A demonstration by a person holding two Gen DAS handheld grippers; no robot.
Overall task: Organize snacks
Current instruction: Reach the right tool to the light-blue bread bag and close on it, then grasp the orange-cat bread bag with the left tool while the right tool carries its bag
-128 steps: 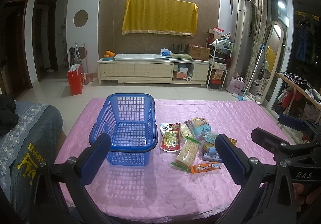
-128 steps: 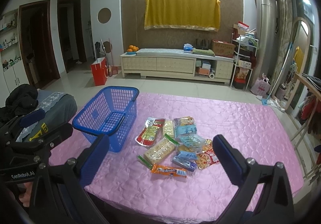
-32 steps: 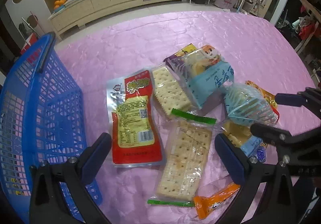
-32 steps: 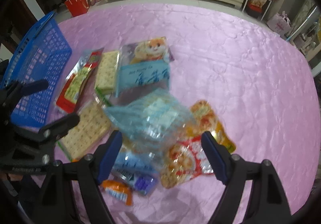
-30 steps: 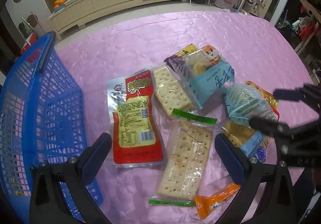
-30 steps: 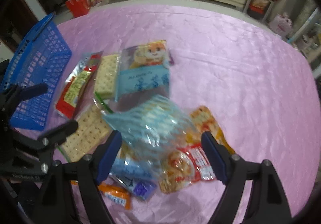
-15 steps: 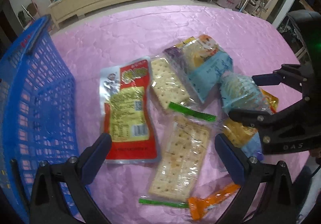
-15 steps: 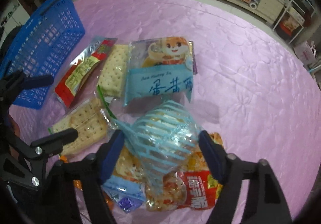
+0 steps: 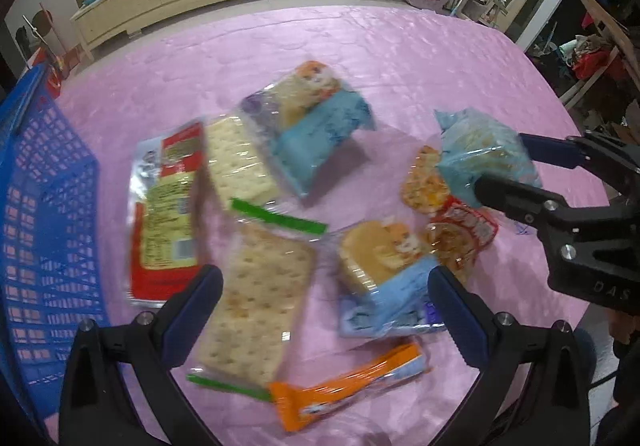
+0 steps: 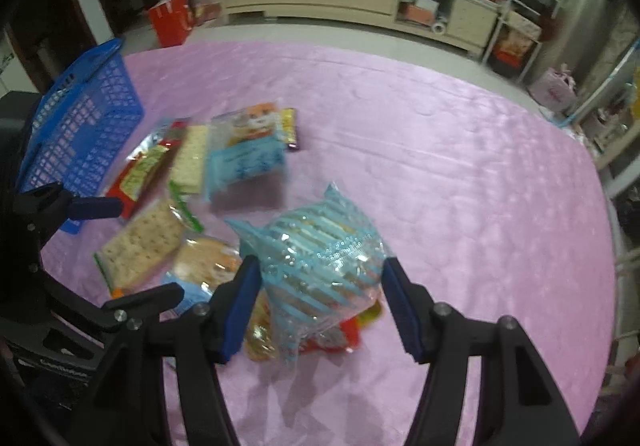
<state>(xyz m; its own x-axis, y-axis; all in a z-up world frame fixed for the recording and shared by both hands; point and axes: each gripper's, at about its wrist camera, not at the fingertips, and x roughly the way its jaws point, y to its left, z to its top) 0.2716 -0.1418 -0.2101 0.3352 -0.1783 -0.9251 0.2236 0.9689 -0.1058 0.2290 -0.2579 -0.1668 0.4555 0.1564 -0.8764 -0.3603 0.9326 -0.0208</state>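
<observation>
My right gripper [image 10: 320,286] is shut on a blue striped snack bag [image 10: 320,262] and holds it lifted above the pile; the bag also shows in the left wrist view [image 9: 480,154]. My left gripper [image 9: 324,298] is open and empty, low over a cracker pack [image 9: 256,306]. Around it lie a red-and-yellow packet [image 9: 164,214], a second cracker pack [image 9: 236,162], a blue cat-print bag [image 9: 312,126], a smaller blue bag [image 9: 388,278] and an orange stick packet [image 9: 344,382]. The blue basket [image 9: 36,214] stands at the left.
The pink tablecloth [image 10: 460,174] covers the table; its right half is bare. A red-orange packet [image 9: 460,230] lies under the lifted bag. A TV cabinet [image 10: 340,2] and a red bag [image 10: 172,22] stand beyond the table's far edge.
My right gripper closed on the blue striped bag and lifted it up and to the right off the pile. My left gripper moved lower and right over the crackers.
</observation>
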